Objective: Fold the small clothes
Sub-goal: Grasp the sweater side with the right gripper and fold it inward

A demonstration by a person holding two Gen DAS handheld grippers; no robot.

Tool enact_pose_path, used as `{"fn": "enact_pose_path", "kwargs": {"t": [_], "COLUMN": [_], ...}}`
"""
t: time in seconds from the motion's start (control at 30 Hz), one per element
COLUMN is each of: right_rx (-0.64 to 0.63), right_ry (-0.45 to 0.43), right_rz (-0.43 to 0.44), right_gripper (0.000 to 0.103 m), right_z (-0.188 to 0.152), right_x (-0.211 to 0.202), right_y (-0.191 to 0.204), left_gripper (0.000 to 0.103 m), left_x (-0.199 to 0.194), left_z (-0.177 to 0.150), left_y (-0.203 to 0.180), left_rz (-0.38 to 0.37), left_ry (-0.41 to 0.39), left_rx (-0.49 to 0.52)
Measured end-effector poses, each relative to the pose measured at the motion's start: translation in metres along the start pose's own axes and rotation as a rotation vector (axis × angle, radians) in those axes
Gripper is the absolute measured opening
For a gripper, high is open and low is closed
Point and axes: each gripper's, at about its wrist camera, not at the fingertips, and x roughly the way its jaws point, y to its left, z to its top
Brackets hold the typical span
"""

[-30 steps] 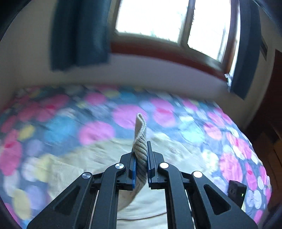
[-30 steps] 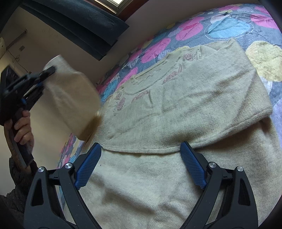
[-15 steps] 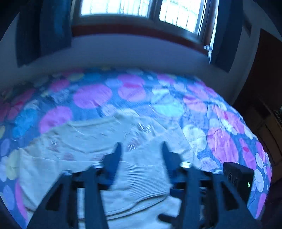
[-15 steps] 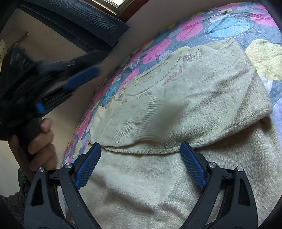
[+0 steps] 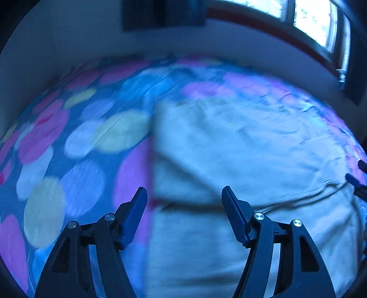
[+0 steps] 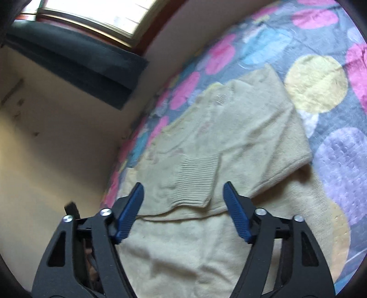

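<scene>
A cream knitted sweater [image 6: 229,142] lies flat on a bed covered by a bedspread [image 6: 316,84] printed with large pink, yellow, blue and lilac circles on a grey-blue ground. Both sleeves are folded in across the chest. The ribbed cuff [image 6: 192,181] of one sleeve rests on top of the sweater's middle, with its end lying over the horizontal edge where the folded sleeves cross the body.

In the right wrist view, the right gripper [image 6: 183,208] hovers above the sweater with its two blue-padded fingers spread wide apart and nothing between them. The ribbed cuff sits in the gap just ahead of the fingertips. A cream wall, a dark curtain [image 6: 75,62] and a bright window [image 6: 96,13] stand behind the bed.

In the left wrist view, which is blurred and tinted blue, the left gripper [image 5: 184,212] is also wide open and holds nothing. It points at the side edge of the sweater [image 5: 240,149], where the pale fabric meets the patterned bedspread [image 5: 68,137]. One finger is over the bedspread and the other over the sweater. At the right edge of this view, a small dark and blue part of the other gripper [image 5: 356,181] shows beside the sweater. A window [image 5: 316,20] is at the upper right.
</scene>
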Motion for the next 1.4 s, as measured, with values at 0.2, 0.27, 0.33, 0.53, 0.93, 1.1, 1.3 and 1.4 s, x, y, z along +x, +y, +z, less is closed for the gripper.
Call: {"fn": "enact_pose_path", "kwargs": {"t": [0.2, 0.27, 0.33, 0.53, 0.93, 1.1, 1.3, 1.4], "right_rx": [0.007, -0.017, -0.042, -0.114, -0.237, -0.199, -0.075, -0.041], "right_ry": [0.097, 0.105, 0.126, 0.128, -0.113, -0.116, -0.021, 0.022], "right_rz": [-0.09, -0.106, -0.137, -0.167, -0.069, -0.122, -0.27, -0.288], "right_gripper": [0.064, 0.062, 0.045, 0.005, 0.004, 0.004, 0.004, 0.004], "right_z": [0.002, 0.003, 0.002, 0.007, 0.048, 0.043, 0.02, 0.008], "right_x": [0.042, 0.048, 0.057, 0.066, 0.009, -0.003, 0.015, 0.028], "right_y": [0.003, 0.01, 0.017, 0.036, 0.11, 0.082, 0.005, -0.017], "left_gripper": [0.067, 0.069, 0.072, 0.078, 0.084, 0.084, 0.084, 0.084], "left_x": [0.012, 0.012, 0.014, 0.015, 0.029, 0.025, 0.023, 0.023], "left_z": [-0.005, -0.007, -0.008, -0.008, 0.0, -0.001, -0.003, -0.004], "left_y": [0.024, 0.024, 0.026, 0.028, 0.045, 0.059, 0.063, 0.062], "left_rz": [0.001, 0.01, 0.016, 0.03, 0.133, 0.144, 0.138, 0.143], "left_ry": [0.044, 0.045, 0.044, 0.044, 0.062, 0.041, 0.037, 0.04], "left_rx": [-0.071, -0.068, -0.07, -0.077, -0.112, -0.167, -0.186, -0.181]}}
